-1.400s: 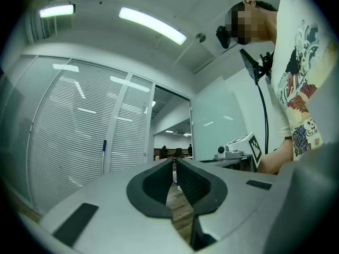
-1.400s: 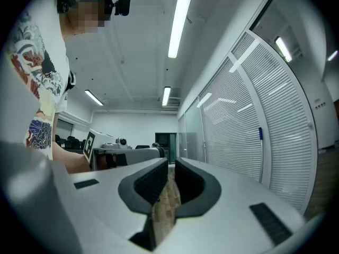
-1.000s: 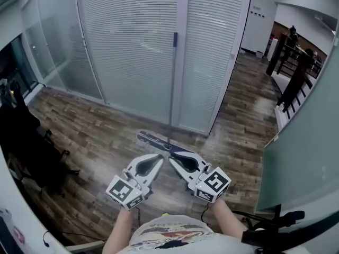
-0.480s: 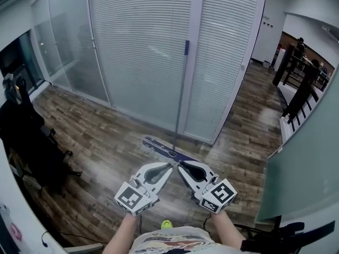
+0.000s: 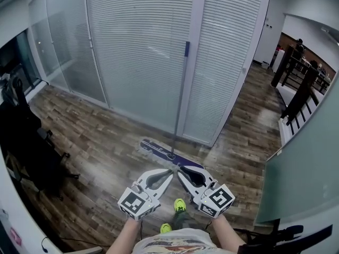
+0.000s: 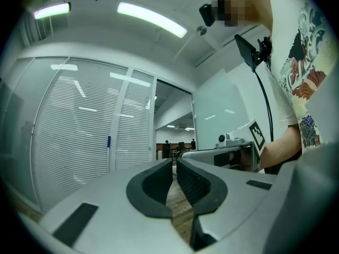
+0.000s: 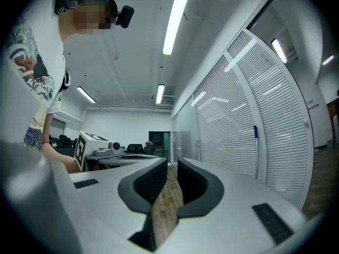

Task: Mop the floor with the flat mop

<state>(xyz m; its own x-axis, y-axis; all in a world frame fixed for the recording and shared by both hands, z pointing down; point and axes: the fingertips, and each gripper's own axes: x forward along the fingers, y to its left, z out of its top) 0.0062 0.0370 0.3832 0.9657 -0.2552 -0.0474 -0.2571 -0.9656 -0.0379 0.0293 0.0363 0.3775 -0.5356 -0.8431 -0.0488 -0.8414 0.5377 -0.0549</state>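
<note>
Ground gained is what I read over this last second: the whole rig has come forward toward the glass partition (image 5: 137, 52). On the left, the left gripper (image 5: 169, 171) has travelled along level, jaws pressed together and holding nothing. Its own view shows only floorboards beyond the pads.

In the middle, the flat mop (image 5: 178, 105) stands untouched. Its handle is upright against the partition frame with the blue grip at the top. Its mop head (image 5: 158, 149) lies flat on the wood floor (image 5: 95, 136), now nearer and just ahead of both sets of tips. A yellow-green shoe (image 5: 180, 205) shows below, out of frame a second ago, so I take it a step has been made.

On the right, the right gripper (image 5: 180, 171) has advanced alike, closed and empty. I judge this to be the approach only: the jaws must open before either can take the handle, and no mopping has begun.
</note>
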